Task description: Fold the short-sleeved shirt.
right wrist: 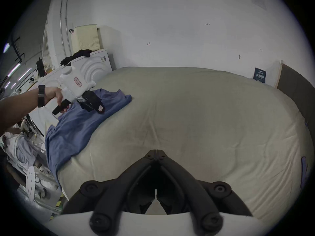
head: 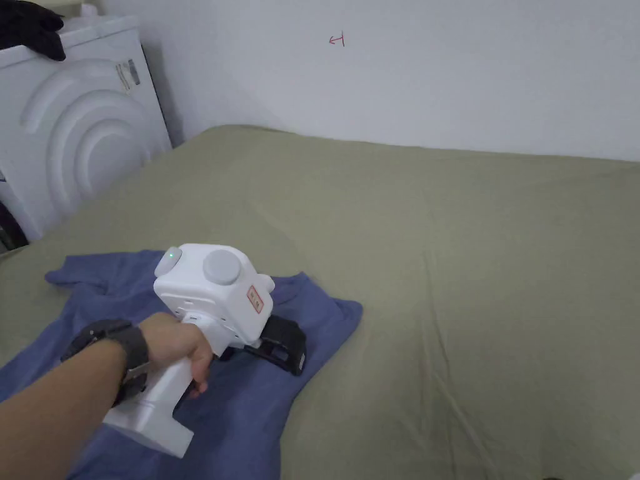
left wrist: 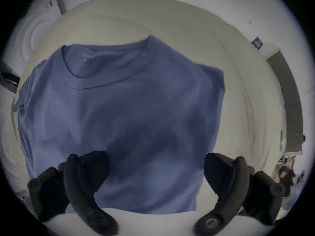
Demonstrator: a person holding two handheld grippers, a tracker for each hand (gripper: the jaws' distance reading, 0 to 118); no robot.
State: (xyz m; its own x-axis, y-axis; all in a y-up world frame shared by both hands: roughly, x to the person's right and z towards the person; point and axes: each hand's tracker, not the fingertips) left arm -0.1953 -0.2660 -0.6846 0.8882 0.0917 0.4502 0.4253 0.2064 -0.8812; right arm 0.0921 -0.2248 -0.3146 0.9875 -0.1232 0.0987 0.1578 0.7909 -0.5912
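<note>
A wide bed [head: 475,262] under an olive-green sheet runs up to a plain white wall [head: 437,69], with one white appliance [head: 75,144] with raised arcs at its far left corner and a dark piece of cloth [head: 34,28] on top of it. The left gripper [left wrist: 156,170] hangs just above the cloth with its two black jaws spread wide and nothing between them; in the head view its white body and the left hand [head: 178,350] around the grip cover most of the jaws, so whether the tips touch the fabric cannot be told. Beneath it lies the one blue short-sleeved shirt [left wrist: 119,120], spread mostly flat near the left edge of the bed, front side up. Its round collar [left wrist: 109,66] points away from the person toward the wall, and its long axis runs from there back to the near edge. One sleeve [head: 325,312] lies out to the right on the sheet, the other toward the appliance. In the right gripper view the shirt's hem end drapes over the bed's edge; in the head view the lower part is cut off by the frame and hidden under the forearm, which wears a dark wrist strap [head: 119,344]. The right gripper [right wrist: 156,152] is well apart from the shirt, over bare sheet, its two jaws pressed together at the tips and holding nothing.
</note>
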